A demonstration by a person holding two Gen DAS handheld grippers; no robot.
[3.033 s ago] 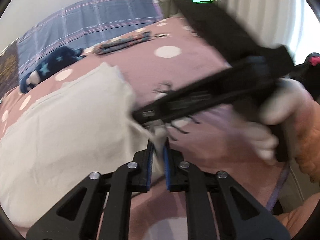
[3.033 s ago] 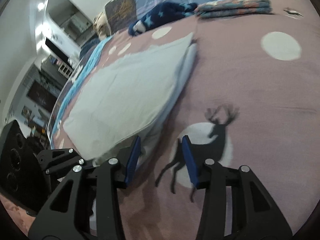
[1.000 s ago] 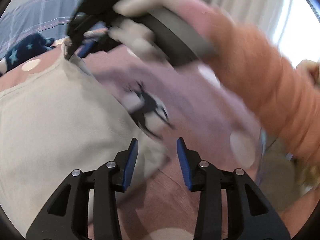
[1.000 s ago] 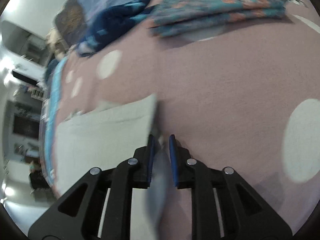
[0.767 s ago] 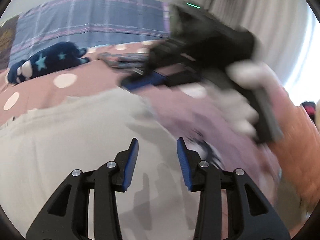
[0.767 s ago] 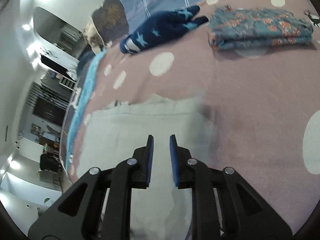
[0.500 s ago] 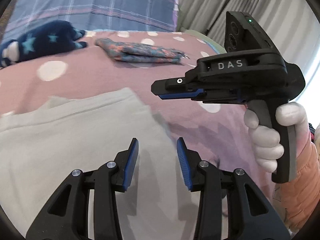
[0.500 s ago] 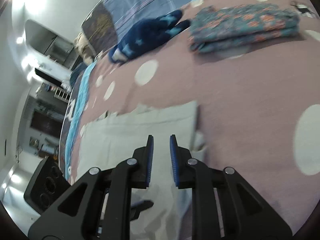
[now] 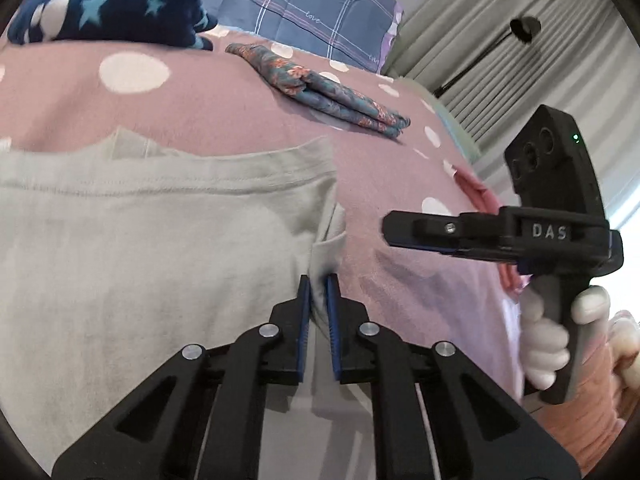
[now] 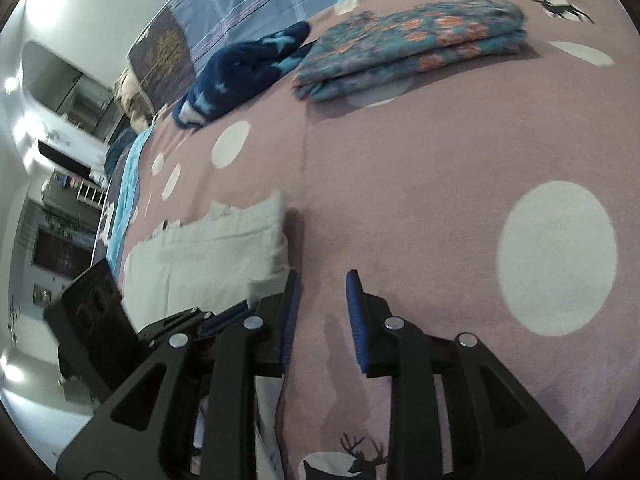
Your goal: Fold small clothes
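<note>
The pale grey-green garment [image 9: 160, 248] lies flat on the pink spotted bedspread [image 9: 224, 104], already doubled over, its right edge running straight toward the camera. The left gripper [image 9: 317, 284] has just been closing and now pinches that edge, cloth caught between the blue pads; I judge it is taking hold for the next fold. The right gripper [image 10: 321, 280] has just been opening and its jaws stand apart over bare bedspread just beside the garment, holding nothing, likely let go to reposition. Count: one garment in work, one folded floral piece [image 9: 320, 96] lying well apart toward the pillows, one navy star-print item [image 9: 108, 12] beyond it. Two grippers, one gloved hand [image 9: 548, 344] visible.
</note>
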